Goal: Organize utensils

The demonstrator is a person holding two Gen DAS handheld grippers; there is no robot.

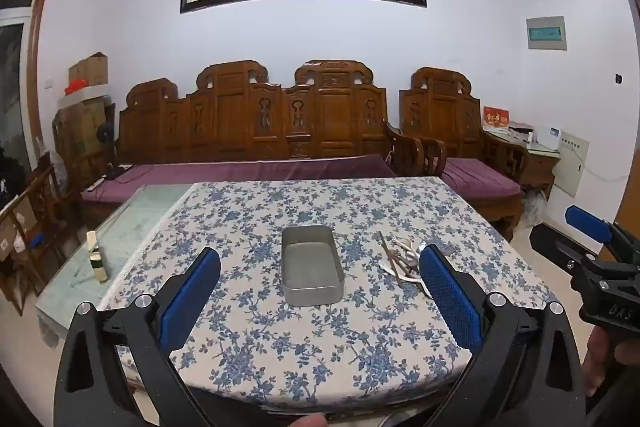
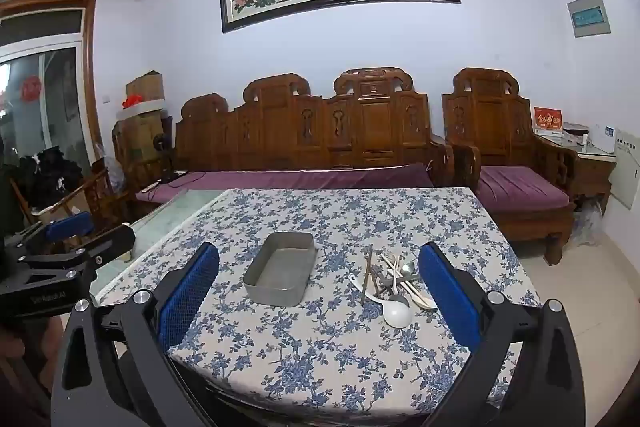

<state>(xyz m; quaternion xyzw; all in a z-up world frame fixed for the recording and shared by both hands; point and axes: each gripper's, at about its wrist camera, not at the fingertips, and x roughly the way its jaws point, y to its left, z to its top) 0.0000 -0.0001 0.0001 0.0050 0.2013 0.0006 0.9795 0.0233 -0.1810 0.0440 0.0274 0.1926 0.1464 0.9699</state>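
Metal tin (image 2: 280,273) and utensil pile (image 2: 394,281) beyond both released, empty tools (image 2: 318,291).

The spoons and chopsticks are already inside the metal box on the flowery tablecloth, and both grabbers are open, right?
Not quite. The metal box is empty. The spoons and chopsticks lie in a pile on the flowery tablecloth beside the box, as the right wrist view shows. The rest is right: the left gripper and the right gripper both have their jaws open.
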